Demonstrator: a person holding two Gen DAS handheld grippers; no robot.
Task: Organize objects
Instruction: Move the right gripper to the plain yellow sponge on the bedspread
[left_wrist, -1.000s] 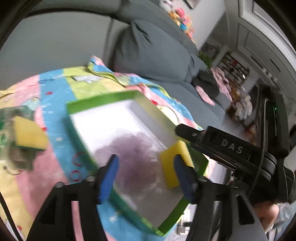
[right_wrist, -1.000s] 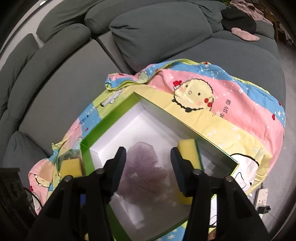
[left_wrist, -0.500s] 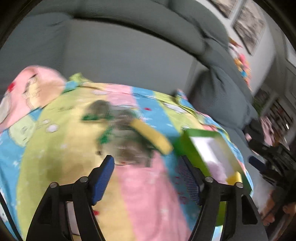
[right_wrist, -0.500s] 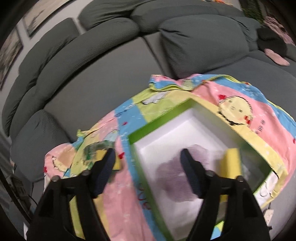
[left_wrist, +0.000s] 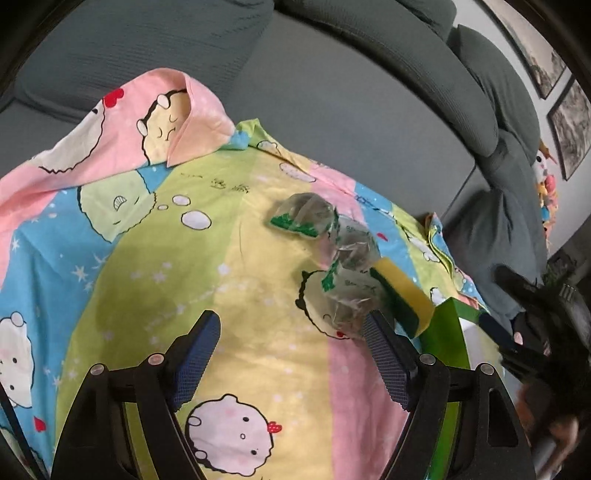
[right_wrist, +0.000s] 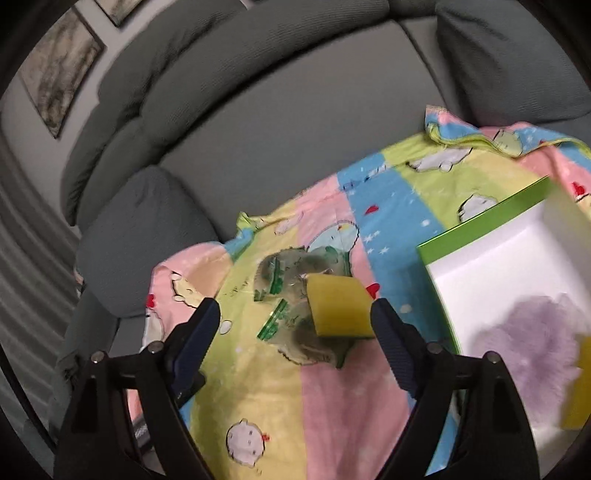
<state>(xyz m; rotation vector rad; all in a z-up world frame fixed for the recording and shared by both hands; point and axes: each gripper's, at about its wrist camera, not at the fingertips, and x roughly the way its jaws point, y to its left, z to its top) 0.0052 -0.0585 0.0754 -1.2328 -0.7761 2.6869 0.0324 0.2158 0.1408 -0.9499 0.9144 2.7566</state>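
Two grippers, left (left_wrist: 291, 343) and right (right_wrist: 295, 332), both jaws apart, empty. Loose yellow sponge (right_wrist: 338, 308) lies on crinkled wrappers (right_wrist: 295, 284), just beside the green box (right_wrist: 480, 229) holding another sponge and purple puff. Step judged: fetching it; next, close on sponge, carry to box.
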